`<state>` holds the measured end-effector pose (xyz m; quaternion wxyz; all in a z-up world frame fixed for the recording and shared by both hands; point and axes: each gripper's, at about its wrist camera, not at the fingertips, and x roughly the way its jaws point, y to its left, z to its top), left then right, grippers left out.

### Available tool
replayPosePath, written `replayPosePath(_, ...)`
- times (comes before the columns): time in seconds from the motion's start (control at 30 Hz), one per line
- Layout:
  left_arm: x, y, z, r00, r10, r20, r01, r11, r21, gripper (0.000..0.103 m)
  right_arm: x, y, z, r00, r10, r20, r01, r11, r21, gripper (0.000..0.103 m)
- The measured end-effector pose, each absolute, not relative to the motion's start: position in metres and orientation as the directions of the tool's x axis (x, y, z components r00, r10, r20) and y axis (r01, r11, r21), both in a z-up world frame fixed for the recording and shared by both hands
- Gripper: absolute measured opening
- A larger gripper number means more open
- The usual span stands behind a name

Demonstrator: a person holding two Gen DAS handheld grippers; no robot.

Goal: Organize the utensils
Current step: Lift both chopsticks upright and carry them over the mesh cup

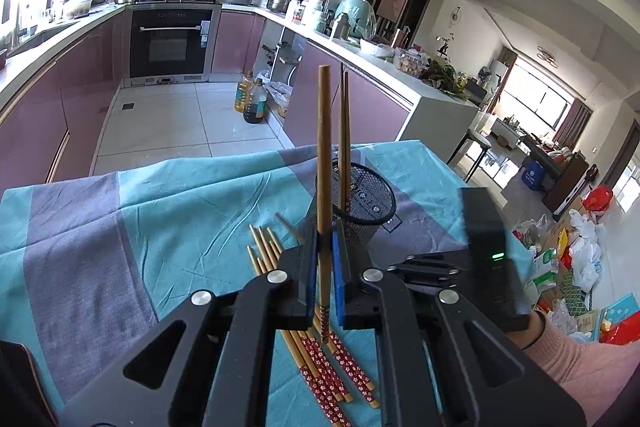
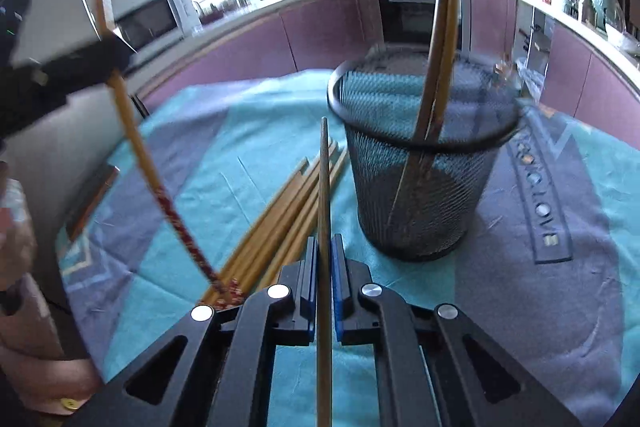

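chopsticks (image 2: pixel 280 215) on cloth (image 2: pixel 208 131) | left of basket (image 2: pixel 420 163)

I am pinching a smooth wooden chopstick (image 1: pixel 324 187), its red patterned end glossy, between my left claw's (image 1: pixel 325 267) blue pads, which look like matt plastic. My right claw (image 2: pixel 325 259) is gripping another of plain matt wood (image 2: pixel 324 227). Beside the black wire-mesh metal basket (image 2: pixel 420 195), more wooden chopsticks (image 2: pixel 280 219) are lying on matt, creased teal-and-grey cloth (image 2: pixel 520 287).

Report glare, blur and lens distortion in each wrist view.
Left wrist view: windows blown out at both edges, counters bowed by the fisheye, right gripper smeared. Right wrist view: window glare top left, mesh basket and left gripper motion-blurred, cabinets curved.
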<state>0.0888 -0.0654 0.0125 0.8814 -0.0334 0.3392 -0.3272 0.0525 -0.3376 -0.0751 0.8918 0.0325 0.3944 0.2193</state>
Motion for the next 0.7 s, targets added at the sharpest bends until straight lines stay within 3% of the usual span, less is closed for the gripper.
replayPosePath(0.4,0.091,-0.073,0.031,0.559,-0.629,-0.540,0.584,0.761,-0.283,0.007,0.025,-0.374,-0.006,0.705,0.524,-0.478,-0.419,0.851,0.315,0.006)
replayPosePath(0.7,0.096,-0.084,0.063,0.579,-0.652,-0.490,0.616,0.743,-0.262,0.007,0.035,-0.387,0.018,0.776,0.511,-0.371,-0.415,0.855,0.309,0.006)
